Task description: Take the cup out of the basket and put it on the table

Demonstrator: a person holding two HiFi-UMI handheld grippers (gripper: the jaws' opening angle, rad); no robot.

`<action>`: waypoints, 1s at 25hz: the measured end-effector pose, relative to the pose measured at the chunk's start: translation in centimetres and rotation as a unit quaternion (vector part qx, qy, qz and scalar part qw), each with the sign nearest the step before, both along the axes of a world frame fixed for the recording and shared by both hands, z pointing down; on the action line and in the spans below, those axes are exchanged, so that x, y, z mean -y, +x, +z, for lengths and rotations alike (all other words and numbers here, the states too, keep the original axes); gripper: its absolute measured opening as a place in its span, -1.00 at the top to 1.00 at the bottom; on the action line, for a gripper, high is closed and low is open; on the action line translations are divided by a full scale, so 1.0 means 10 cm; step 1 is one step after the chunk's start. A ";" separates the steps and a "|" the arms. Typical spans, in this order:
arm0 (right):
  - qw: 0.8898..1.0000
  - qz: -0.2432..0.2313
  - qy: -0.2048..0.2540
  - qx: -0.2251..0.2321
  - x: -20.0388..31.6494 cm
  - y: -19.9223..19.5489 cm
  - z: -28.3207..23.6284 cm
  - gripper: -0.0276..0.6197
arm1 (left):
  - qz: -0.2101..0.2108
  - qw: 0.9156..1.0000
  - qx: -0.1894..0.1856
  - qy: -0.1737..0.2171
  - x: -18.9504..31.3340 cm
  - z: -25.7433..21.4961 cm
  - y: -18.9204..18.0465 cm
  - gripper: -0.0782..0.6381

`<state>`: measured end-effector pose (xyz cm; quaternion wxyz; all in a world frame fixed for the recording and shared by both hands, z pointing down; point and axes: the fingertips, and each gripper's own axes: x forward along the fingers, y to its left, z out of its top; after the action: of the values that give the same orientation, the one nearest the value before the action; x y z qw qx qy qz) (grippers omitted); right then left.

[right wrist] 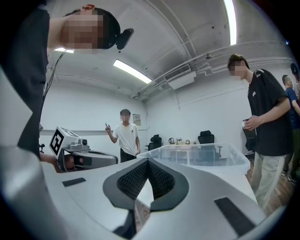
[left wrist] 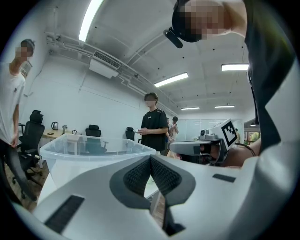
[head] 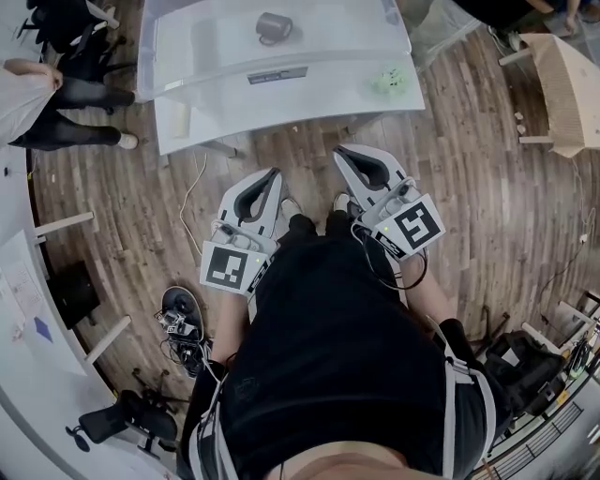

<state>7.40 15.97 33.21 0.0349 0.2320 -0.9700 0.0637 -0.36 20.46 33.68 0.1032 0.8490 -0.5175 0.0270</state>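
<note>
- Head view: steeply down from above, basket [head: 356, 42] ahead of both jaws.
- Gripper views: level, just behind their jaws, sharing the basket.

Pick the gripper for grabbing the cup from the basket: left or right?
Left, probably. Both are shut, empty and short of the table, but the left gripper points almost straight at the cup in the basket; the right gripper sits off to its right.

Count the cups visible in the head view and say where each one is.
1. The cup sits inside the clear basket on the white table. No other cup shows, though one could be hidden outside this view.
</note>
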 end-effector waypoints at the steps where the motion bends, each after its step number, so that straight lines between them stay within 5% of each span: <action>1: 1.000 0.002 0.001 0.000 0.01 -0.05 0.00 0.86 | 0.002 1.000 0.002 -0.001 0.00 0.02 -0.05 0.73; 25: 1.000 -0.012 0.019 0.003 0.84 -0.44 -0.03 0.86 | -0.016 1.000 -0.002 -0.003 0.76 0.06 -0.38 0.73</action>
<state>2.97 7.59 32.92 0.0283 0.2212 -0.9738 0.0450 -4.15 12.89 34.23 0.1073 0.8403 -0.5308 0.0254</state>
